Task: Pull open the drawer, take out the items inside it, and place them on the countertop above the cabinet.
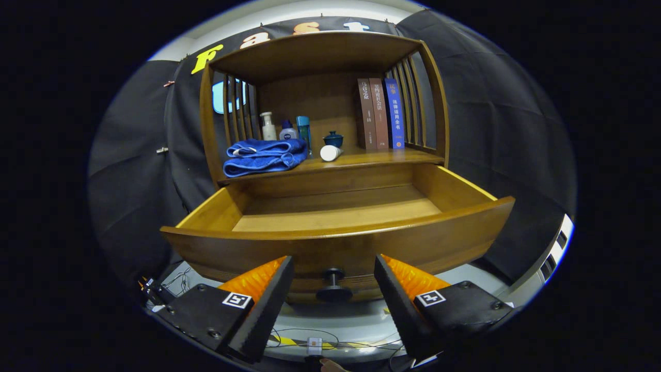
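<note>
Gripper view: gripper with fingers spread wide, nothing held between them. Black round knob sits between the fingertips, touching neither. Knob is on the curved front of the drawer, which is pulled out from the wooden cabinet; the visible drawer floor is bare wood, near part hidden behind the front panel.

Above the drawer, the bench carries the things. Folded blue towel on the left, hanging slightly over the front edge. Behind it, a white pump bottle, a small white bottle with blue cap and a teal bottle, standing close together. White cylinder lies on its side near the middle, a small dark blue lidded cup just behind it. Three upright books stand at the right against the slatted side.

Below the fingers: cables on a pale floor.
</note>
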